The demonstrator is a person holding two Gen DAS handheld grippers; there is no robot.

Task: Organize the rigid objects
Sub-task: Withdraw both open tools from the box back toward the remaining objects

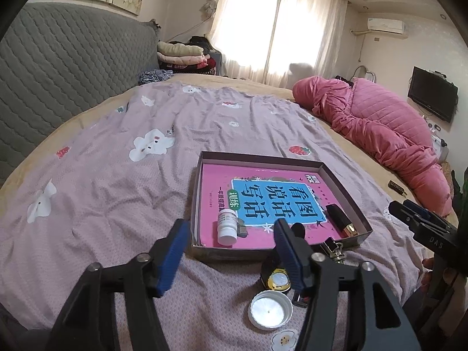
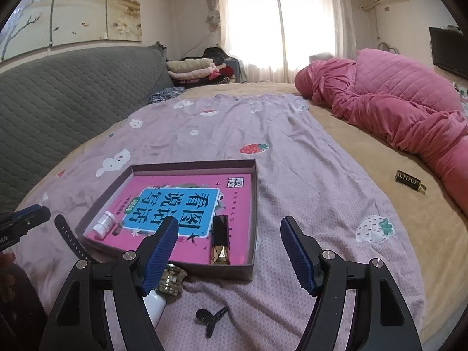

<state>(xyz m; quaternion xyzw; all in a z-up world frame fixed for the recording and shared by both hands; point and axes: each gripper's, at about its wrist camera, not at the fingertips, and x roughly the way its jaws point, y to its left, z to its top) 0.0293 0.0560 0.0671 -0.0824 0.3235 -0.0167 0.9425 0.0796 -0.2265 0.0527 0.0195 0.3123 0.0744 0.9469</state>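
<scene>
Both grippers, left [image 1: 231, 251] and right [image 2: 229, 254], spread and empty over bed [image 2: 351, 134]; bottle [image 1: 226, 225] and lipstick [image 2: 220, 238] lie in box [image 2: 254, 204], near edge.

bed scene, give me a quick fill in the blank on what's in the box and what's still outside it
1. The white pill bottle lies inside the ____.
2. The black and gold lipstick rests on a ____ book.
3. The round white cap lies ____ the box.
4. The right gripper holds ____.

Missing: box; pink; outside; nothing
</scene>
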